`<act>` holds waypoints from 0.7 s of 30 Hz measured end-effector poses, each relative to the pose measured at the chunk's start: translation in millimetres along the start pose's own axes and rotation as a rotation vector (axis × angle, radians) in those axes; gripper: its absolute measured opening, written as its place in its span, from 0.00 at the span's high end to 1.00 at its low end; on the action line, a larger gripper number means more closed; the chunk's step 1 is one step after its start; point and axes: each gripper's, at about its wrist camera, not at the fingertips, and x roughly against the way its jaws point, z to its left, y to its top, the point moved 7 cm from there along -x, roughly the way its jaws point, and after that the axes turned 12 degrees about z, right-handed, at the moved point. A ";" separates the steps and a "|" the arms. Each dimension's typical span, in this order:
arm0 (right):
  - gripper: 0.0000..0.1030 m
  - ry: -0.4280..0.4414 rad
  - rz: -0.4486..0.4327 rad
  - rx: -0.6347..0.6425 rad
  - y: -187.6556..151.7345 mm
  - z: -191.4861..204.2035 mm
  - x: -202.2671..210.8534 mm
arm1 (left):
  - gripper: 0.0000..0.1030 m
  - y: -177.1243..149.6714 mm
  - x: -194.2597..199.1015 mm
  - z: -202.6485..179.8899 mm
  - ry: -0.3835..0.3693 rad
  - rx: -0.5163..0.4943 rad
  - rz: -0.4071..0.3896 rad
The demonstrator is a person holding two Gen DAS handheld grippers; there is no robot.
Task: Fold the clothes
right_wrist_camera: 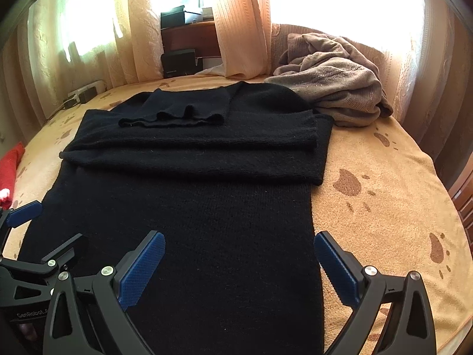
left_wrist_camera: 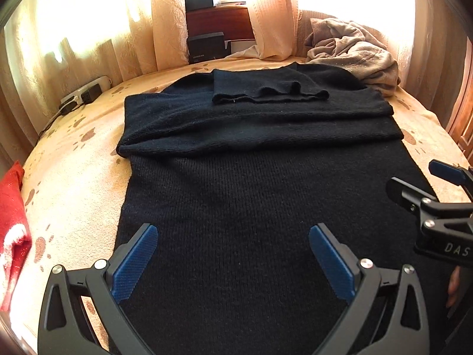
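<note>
A black knitted sweater (left_wrist_camera: 251, 195) (right_wrist_camera: 183, 207) lies flat on the bed, its sleeves folded across the upper body and the collar at the far end. My left gripper (left_wrist_camera: 233, 261) hovers open over the sweater's near left part, blue pads wide apart and nothing between them. My right gripper (right_wrist_camera: 239, 269) stands open over the sweater's near right edge, one finger above the knit, the other above the blanket. Each gripper also shows in the other's view: the right gripper (left_wrist_camera: 437, 195) and the left gripper (right_wrist_camera: 32, 230).
The bed carries a tan blanket with brown paw prints (right_wrist_camera: 384, 207). A crumpled beige garment (left_wrist_camera: 354, 50) (right_wrist_camera: 334, 88) lies at the far right. A red garment (left_wrist_camera: 11, 230) sits at the left edge. A power strip (left_wrist_camera: 85, 91) and curtains line the far side.
</note>
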 end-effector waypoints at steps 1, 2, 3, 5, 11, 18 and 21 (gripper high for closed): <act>0.00 0.003 -0.001 -0.003 0.2 -0.3 0.0 | 0.00 0.1 0.3 0.5 -0.005 0.000 0.000; 0.00 0.006 -0.003 -0.008 0.3 -1.1 0.4 | 0.00 -0.3 1.3 1.8 -0.013 -0.002 -0.001; 0.00 0.009 -0.007 -0.013 0.2 -2.5 1.6 | 0.00 -1.2 2.3 3.7 -0.025 -0.005 0.002; 0.00 0.040 -0.025 -0.025 0.1 -5.7 8.0 | 0.00 -4.1 6.4 9.9 -0.088 -0.001 0.005; 0.00 0.072 -0.074 -0.065 0.4 -20.6 27.1 | 0.00 -7.2 14.2 33.1 -0.146 0.043 -0.024; 0.00 0.075 -0.075 -0.053 -1.8 -17.0 28.5 | 0.00 -21.0 6.1 44.8 -0.157 0.063 0.019; 0.00 0.070 -0.073 -0.037 -5.5 -15.3 29.0 | 0.00 -30.7 3.6 52.4 -0.160 0.062 0.042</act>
